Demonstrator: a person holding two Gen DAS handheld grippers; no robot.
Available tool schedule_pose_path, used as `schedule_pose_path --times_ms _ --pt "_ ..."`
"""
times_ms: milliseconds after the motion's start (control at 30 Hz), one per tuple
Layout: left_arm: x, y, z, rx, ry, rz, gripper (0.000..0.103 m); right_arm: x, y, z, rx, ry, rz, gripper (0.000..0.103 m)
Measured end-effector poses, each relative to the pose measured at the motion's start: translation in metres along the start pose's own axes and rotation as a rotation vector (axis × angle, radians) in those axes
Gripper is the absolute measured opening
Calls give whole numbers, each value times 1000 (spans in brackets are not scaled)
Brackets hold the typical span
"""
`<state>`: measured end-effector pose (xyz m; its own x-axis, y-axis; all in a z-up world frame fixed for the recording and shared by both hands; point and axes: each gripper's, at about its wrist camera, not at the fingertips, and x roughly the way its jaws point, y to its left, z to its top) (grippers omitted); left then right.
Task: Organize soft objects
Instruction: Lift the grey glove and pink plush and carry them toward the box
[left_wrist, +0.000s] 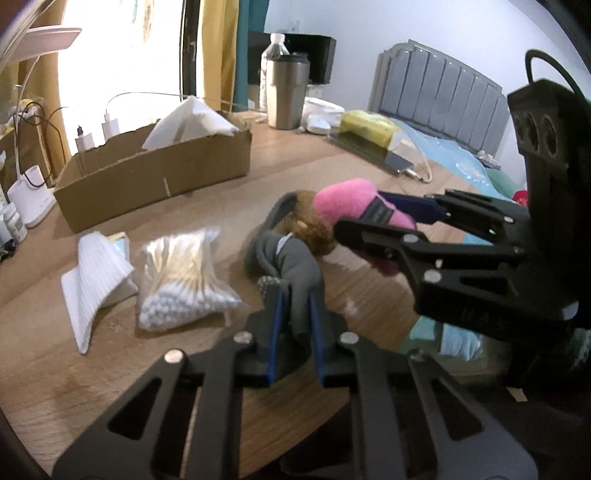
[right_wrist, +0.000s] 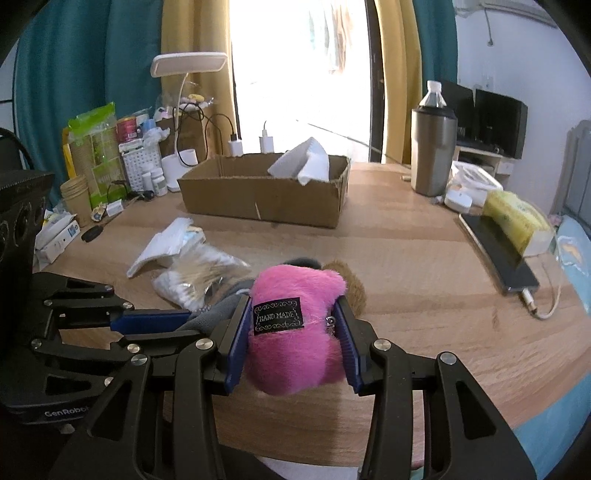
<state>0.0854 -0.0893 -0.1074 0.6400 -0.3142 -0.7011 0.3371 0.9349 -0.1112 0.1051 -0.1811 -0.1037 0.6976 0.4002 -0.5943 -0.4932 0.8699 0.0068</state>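
Observation:
My right gripper (right_wrist: 291, 332) is shut on a pink fuzzy pouch (right_wrist: 291, 354) with a black "HAND MADE" label, held just above the wooden table. It also shows in the left wrist view (left_wrist: 351, 203), gripped by the right gripper (left_wrist: 384, 218). My left gripper (left_wrist: 295, 314) is shut on a grey sock (left_wrist: 291, 262) that lies on the table; the left gripper also shows in the right wrist view (right_wrist: 177, 321). A brown fuzzy object (left_wrist: 314, 225) lies between sock and pouch. An open cardboard box (right_wrist: 266, 188) with white tissue (right_wrist: 303, 162) stands behind.
A bag of cotton swabs (left_wrist: 184, 273) and folded white cloth (left_wrist: 92, 280) lie left of the sock. A steel tumbler (right_wrist: 432, 151), water bottle (right_wrist: 434, 94), yellow pack (right_wrist: 517, 221) on a phone (right_wrist: 498, 254), desk lamp (right_wrist: 184, 66), and clutter (right_wrist: 99, 158) ring the table (right_wrist: 406, 258).

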Motion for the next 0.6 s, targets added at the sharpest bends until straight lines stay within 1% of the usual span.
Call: schedule_pose_path --times_ms 267,433,600 --pt "-16 4 8 -3 -66 -7 9 -7 -2 13 -20 -32 -28 46" --pt "-24 7 12 -10 -100 -14 9 -12 -4 24 -34 -52 -51 46" --pt "-38 15 18 -23 -146 -11 8 -12 1 31 -52 -57 -55 46"
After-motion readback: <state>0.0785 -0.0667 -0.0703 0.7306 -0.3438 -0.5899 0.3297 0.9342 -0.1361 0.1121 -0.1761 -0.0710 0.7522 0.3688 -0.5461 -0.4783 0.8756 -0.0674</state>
